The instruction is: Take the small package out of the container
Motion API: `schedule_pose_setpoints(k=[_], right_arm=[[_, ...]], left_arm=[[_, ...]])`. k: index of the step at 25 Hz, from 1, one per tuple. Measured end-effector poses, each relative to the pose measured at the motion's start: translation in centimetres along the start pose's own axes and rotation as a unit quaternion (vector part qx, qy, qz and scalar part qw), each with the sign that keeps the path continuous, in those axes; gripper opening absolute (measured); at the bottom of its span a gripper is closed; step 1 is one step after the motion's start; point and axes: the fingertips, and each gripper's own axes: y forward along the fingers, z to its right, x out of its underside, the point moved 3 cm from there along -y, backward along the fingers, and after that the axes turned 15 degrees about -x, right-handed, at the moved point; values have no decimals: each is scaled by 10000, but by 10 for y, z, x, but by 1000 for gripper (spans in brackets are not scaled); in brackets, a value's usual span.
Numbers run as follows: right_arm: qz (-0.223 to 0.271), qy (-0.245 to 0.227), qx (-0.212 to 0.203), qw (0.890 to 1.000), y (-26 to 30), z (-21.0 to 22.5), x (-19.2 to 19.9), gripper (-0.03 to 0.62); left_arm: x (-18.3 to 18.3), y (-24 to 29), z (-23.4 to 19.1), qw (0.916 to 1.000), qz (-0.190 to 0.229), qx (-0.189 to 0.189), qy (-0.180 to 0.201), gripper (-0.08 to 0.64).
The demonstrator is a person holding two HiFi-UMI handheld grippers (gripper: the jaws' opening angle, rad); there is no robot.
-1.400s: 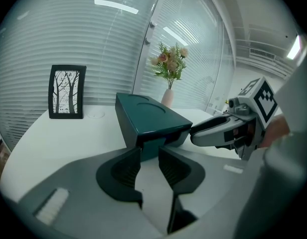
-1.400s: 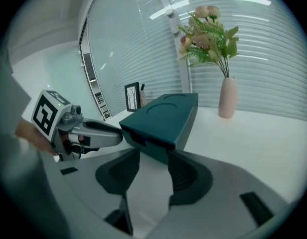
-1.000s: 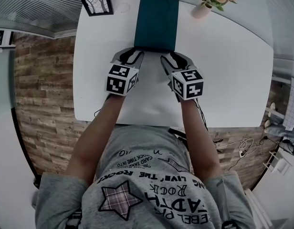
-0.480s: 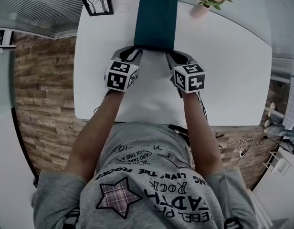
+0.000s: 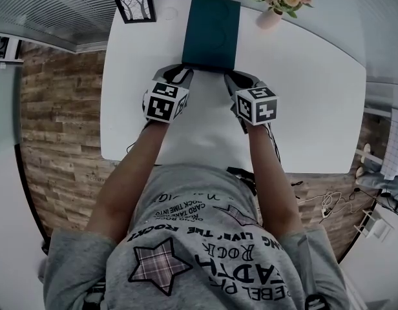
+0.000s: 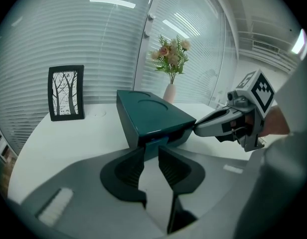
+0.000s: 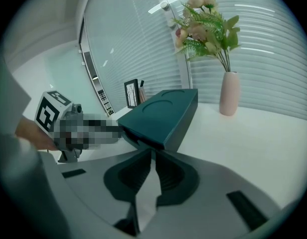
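A closed teal box (image 5: 212,31) lies lengthwise on the white table (image 5: 302,108); no small package shows. My left gripper (image 5: 181,72) is at the box's near left corner. In the left gripper view its jaws (image 6: 151,151) hold a lighter teal flap (image 6: 156,142) on the box's (image 6: 148,113) near end. My right gripper (image 5: 236,76) is at the near right corner. Its jaws have just been closing and now stand almost together (image 7: 152,153), pinching the thin lower edge of the box (image 7: 163,113). Its fingertip (image 6: 196,128) touches that corner.
A black picture frame (image 5: 134,4) stands at the table's far left. A pink vase of flowers (image 5: 276,2) stands at the far right, close to the box. The table's near edge runs just behind both grippers. Cables lie on the floor at the right.
Both grippers have moved a little forward onto the box's near end. The right gripper's jaws went from wide apart to nearly together. The box stays put.
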Motion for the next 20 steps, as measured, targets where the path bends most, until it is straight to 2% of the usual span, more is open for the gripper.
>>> schedule_pose_setpoints(k=[20], right_arm=[[-128,-30,-107,9999,-1,-3,1,37]], left_arm=[[2,-4,2,9999,-61,2,102,98]])
